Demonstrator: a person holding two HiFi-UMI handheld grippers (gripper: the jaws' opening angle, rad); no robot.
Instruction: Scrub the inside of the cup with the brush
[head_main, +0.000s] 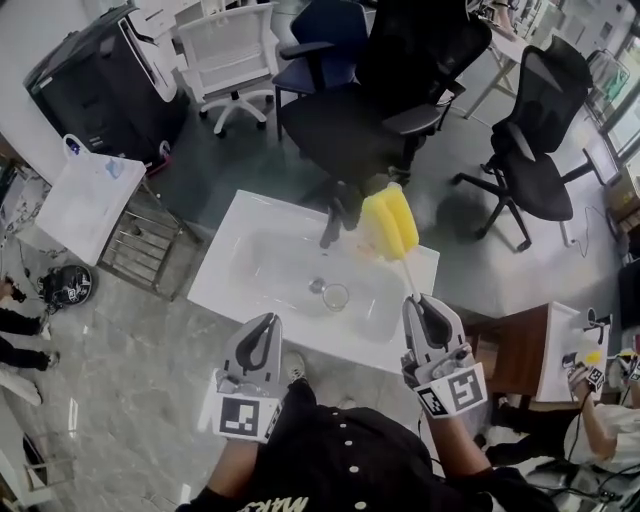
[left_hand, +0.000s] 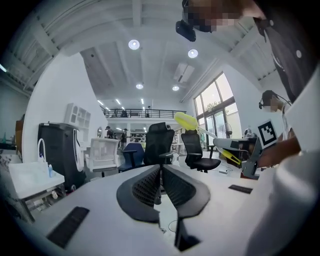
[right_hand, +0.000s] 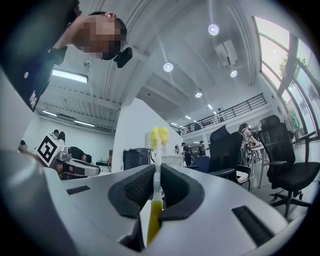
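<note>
- Currently, your right gripper is clenched on the long brush with a yellow sponge head. In the right gripper view, its jaws press from both sides on the thin white stem, just above the yellow handle end.
- In that same view, the sponge head stands up beyond the tips of the right gripper.
- In the head view, the brush slants up and away from you, with its sponge head over the far right part of the white rectangular basin.
- Your left gripper holds nothing. The left gripper view shows its jaws drawn together with no object between the black ribbed pads.
- The small clear glass cup sits mouth-up on the basin floor, just beside the round drain.
- The cup lies ahead of you, between the lines of the two grippers. It is apart from both grippers and below the brush, which does not touch it.
- Beyond the basin stand a black office chair and a dark blue chair.
</note>
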